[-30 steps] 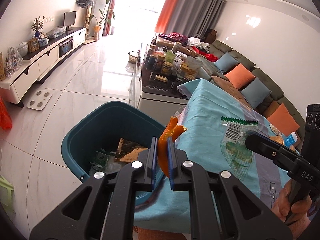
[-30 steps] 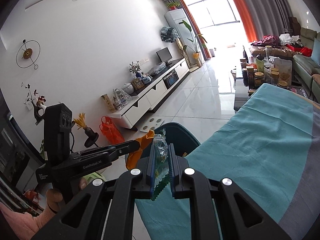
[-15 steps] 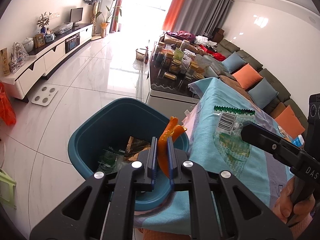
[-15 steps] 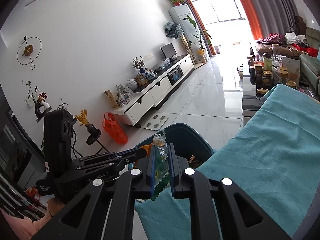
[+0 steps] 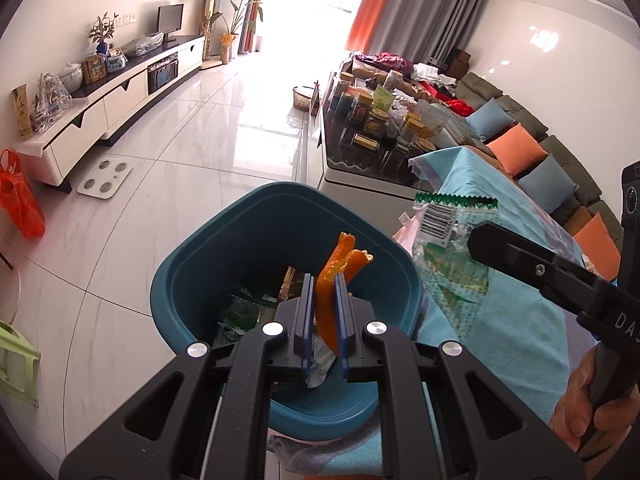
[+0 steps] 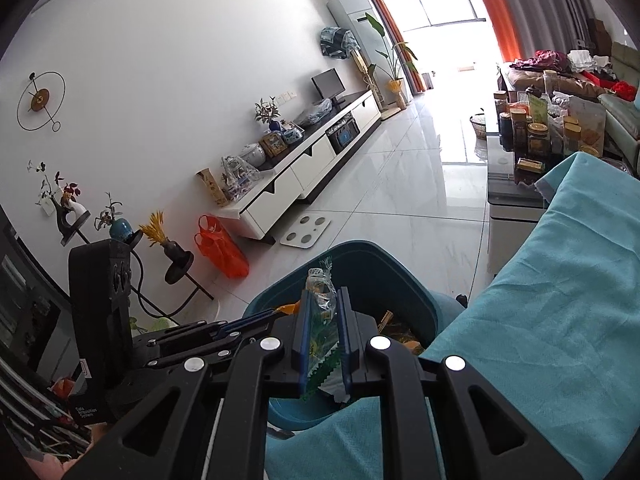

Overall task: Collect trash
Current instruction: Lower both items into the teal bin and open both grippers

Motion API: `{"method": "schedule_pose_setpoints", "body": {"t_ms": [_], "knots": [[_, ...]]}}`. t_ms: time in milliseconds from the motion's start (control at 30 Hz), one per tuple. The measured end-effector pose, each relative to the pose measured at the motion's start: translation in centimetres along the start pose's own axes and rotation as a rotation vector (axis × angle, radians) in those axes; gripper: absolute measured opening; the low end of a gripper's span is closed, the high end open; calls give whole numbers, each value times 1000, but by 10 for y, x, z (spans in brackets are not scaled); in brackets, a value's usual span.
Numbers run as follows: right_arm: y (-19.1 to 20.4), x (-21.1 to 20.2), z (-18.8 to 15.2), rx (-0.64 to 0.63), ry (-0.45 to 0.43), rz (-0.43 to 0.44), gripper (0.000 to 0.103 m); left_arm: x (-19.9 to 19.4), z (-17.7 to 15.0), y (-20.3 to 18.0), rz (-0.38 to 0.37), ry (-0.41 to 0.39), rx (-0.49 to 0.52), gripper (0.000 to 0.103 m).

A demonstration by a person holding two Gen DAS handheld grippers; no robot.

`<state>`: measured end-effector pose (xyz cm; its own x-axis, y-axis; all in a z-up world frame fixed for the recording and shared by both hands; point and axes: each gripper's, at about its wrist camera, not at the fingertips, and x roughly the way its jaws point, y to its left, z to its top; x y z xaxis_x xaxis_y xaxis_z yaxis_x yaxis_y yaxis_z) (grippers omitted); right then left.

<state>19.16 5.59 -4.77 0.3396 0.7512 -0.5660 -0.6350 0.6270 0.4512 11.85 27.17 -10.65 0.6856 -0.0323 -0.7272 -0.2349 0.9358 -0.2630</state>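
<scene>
My left gripper (image 5: 323, 284) is shut on a strip of orange peel (image 5: 337, 268) and hangs over the mouth of the teal trash bin (image 5: 192, 272). Several wrappers (image 5: 248, 308) lie in the bin's bottom. My right gripper (image 6: 322, 300) is shut on a clear plastic wrapper with green print (image 6: 320, 292), held above the bin (image 6: 400, 280) near its table-side rim. In the left wrist view that wrapper (image 5: 452, 248) hangs from the right gripper's fingers (image 5: 520, 256) just right of the bin. The left gripper (image 6: 256, 320) shows low and left in the right wrist view.
A table under a teal cloth (image 6: 552, 300) stands right of the bin. Beyond it is a coffee table crowded with jars (image 5: 384, 120), then a sofa with cushions (image 5: 520, 148). A white TV cabinet (image 5: 120, 92), a bathroom scale (image 5: 105, 174) and an orange bag (image 5: 20, 200) are on the left.
Both grippers have moved toward and down over the bin; the peel now hangs over its opening and the wrapper has come from above the table to the bin's rim. Both grips are unchanged.
</scene>
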Motion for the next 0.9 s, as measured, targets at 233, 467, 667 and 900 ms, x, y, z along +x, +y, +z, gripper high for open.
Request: {"method": "schedule_pose_setpoints", "body": {"t_ms": [233,467,667,900], "knots": [[1,25,-5,8,72,-50,16,16,2,3,12,19,-3,12],[-3,33,-8,33,104,-73,25,26,6,5,10,18,-19,24],[-7,25,-12,37,95,-72,29,15,2,6,2,-3,-22,32],[-15,-5,-16,23,64,-67,32,-3,-1,-6,-34,-47,0,49]]}}
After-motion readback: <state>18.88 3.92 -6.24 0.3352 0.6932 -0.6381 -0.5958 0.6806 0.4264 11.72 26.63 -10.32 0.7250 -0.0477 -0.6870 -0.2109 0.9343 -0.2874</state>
